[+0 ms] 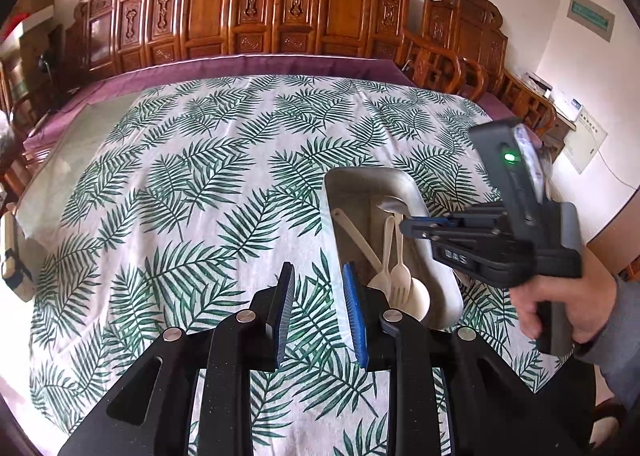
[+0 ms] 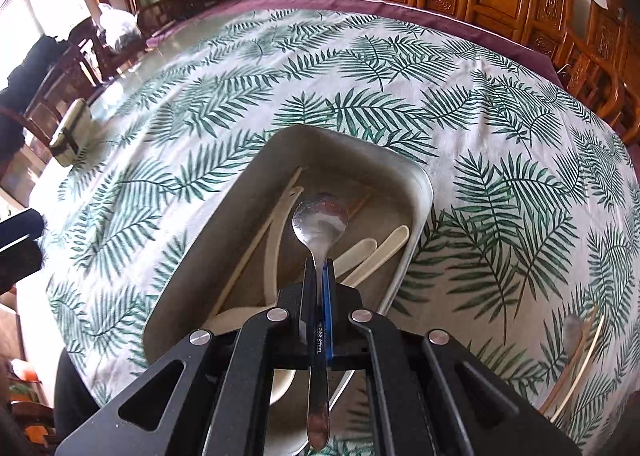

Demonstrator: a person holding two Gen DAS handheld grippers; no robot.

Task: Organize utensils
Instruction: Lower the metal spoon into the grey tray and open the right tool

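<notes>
A metal tray (image 1: 360, 173) (image 2: 425, 181) sits on the leaf-print tablecloth (image 1: 192, 184). In it lie a cream fork (image 1: 400, 276), a cream spoon (image 1: 419, 298), other cream handles (image 2: 362, 250) and chopsticks (image 2: 256, 248). My right gripper (image 2: 318, 266) (image 1: 405, 226) is shut on the handle of a steel spoon (image 2: 320, 218) (image 1: 394, 205). It holds the spoon over the tray with the bowl pointing away from me. My left gripper (image 1: 318, 276) hovers over the cloth just left of the tray, its jaws apart with nothing between them.
A loose spoon (image 2: 571, 330) and chopsticks (image 2: 582, 366) lie on the cloth right of the tray. A lidded lunch box (image 2: 72, 132) (image 1: 12, 262) stands at the table's left edge. Carved wooden chairs (image 1: 256, 16) line the far side. A person's hand (image 1: 560, 308) grips the right tool.
</notes>
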